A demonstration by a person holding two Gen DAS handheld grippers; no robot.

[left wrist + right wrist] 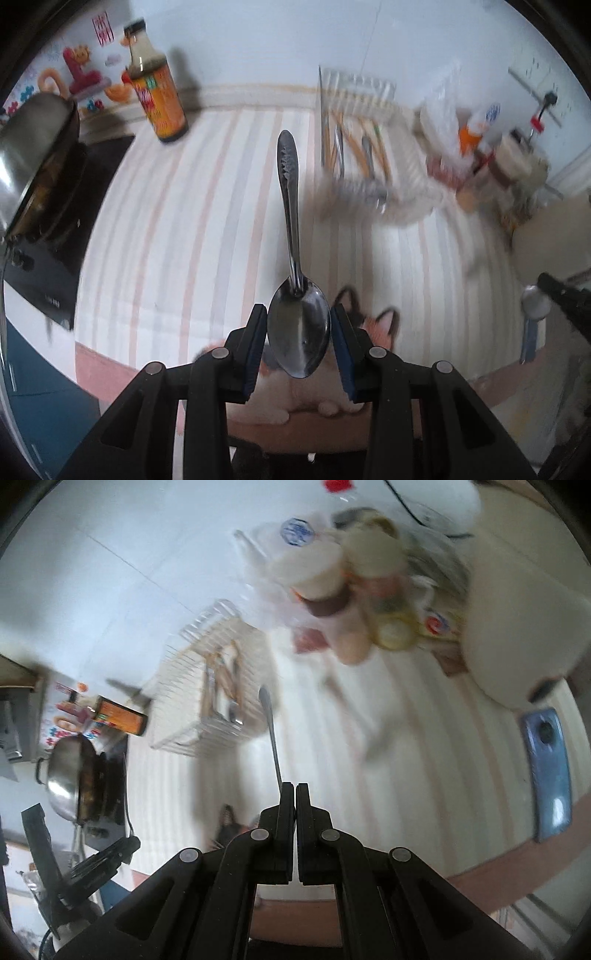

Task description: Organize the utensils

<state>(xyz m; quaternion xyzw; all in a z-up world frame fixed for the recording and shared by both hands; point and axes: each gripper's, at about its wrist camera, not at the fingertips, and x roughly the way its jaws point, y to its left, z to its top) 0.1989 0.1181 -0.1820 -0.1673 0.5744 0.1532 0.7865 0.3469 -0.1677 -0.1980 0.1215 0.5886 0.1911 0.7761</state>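
While clamped by its bowl, spoon (295,295) juts beyond left hand-held gripper (298,325).

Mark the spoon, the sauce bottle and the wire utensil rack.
spoon (299,328), left wrist view, on the bowl between the tongs' pads.
sauce bottle (159,96), left wrist view, on the orange label.
wire utensil rack (207,686), right wrist view, on the wire side wall.
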